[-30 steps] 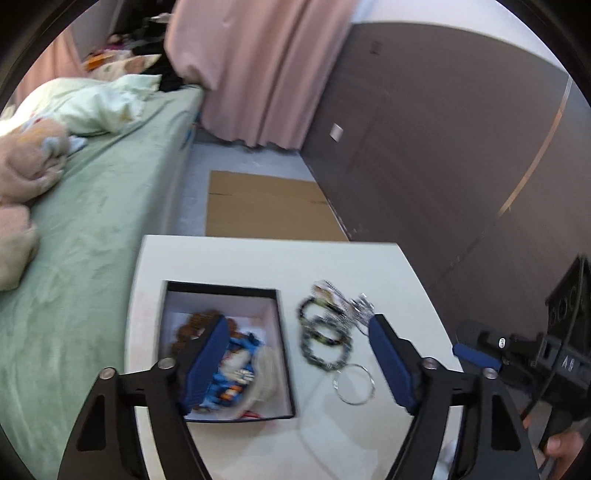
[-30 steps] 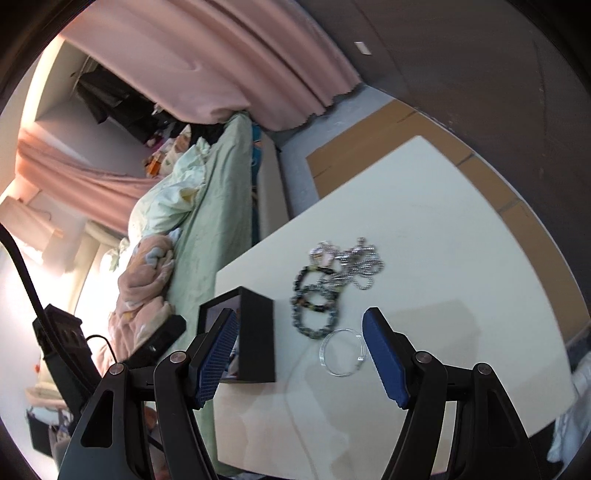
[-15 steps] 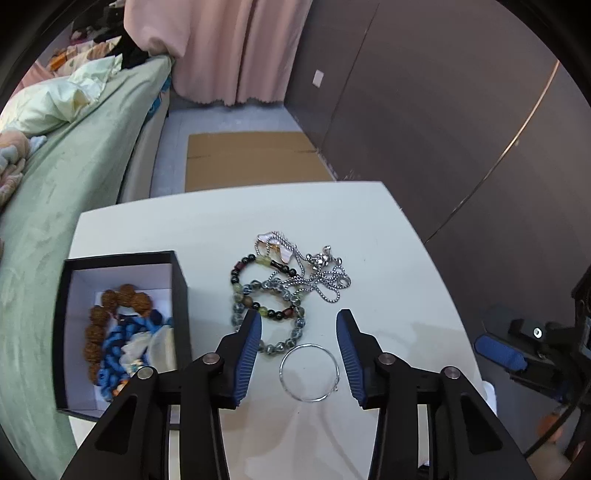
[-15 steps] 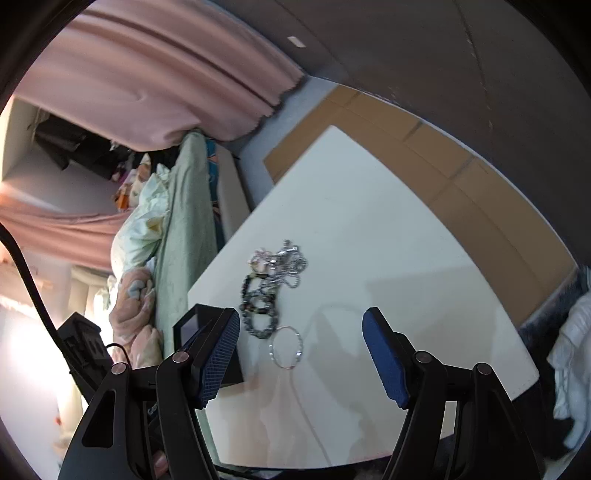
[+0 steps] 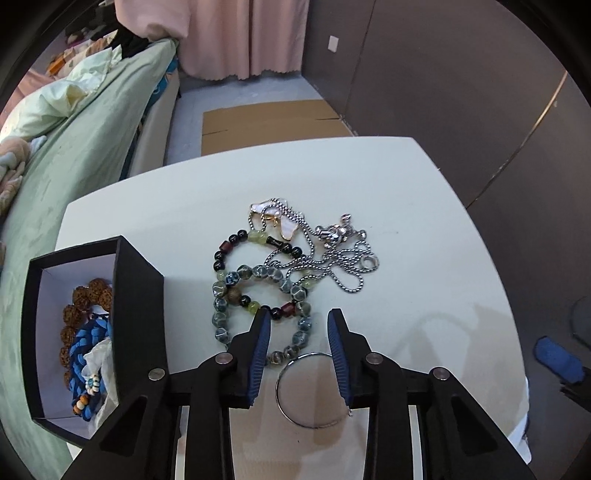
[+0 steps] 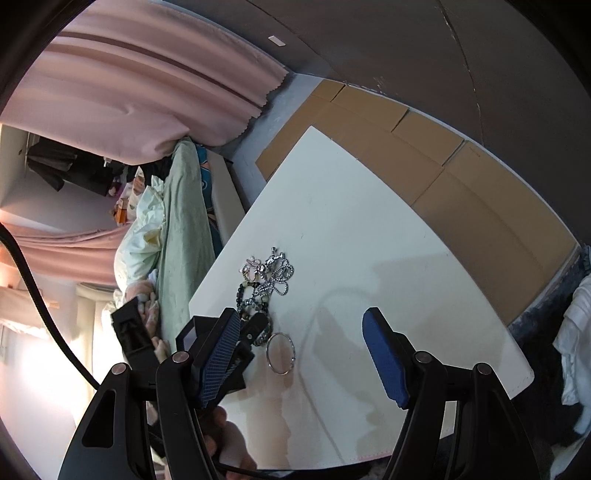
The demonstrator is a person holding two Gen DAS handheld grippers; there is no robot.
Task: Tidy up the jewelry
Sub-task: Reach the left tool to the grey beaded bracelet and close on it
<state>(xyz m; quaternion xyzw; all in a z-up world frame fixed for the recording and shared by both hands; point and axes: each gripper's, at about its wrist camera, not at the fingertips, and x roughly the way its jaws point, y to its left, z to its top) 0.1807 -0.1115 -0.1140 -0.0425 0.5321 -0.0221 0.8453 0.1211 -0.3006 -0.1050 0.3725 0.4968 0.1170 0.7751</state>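
On the white table (image 5: 424, 206) lies a heap of jewelry: a dark bead bracelet (image 5: 236, 240), a grey-green bead bracelet (image 5: 221, 317), a tangled silver chain necklace (image 5: 332, 258) and a thin silver bangle (image 5: 314, 391). My left gripper (image 5: 298, 325) is open, low over the near edge of the grey-green bracelet, with the bangle just below its jaws. A black open box (image 5: 136, 280) at the left holds brown beads and a blue braided piece. My right gripper (image 6: 306, 332) is open, high above the table; the heap (image 6: 264, 280) and bangle (image 6: 280, 352) lie below it.
A bed with green bedding (image 5: 74, 155) runs along the table's left side. Flat cardboard (image 5: 266, 118) lies on the floor beyond the table. A dark panelled wall (image 5: 461, 92) stands at the right. Pink curtains (image 5: 240, 33) hang at the back.
My left gripper has moved right from over the box and down toward the bracelets, its jaws narrower than a second ago. My right gripper has risen and pulled back from the table.
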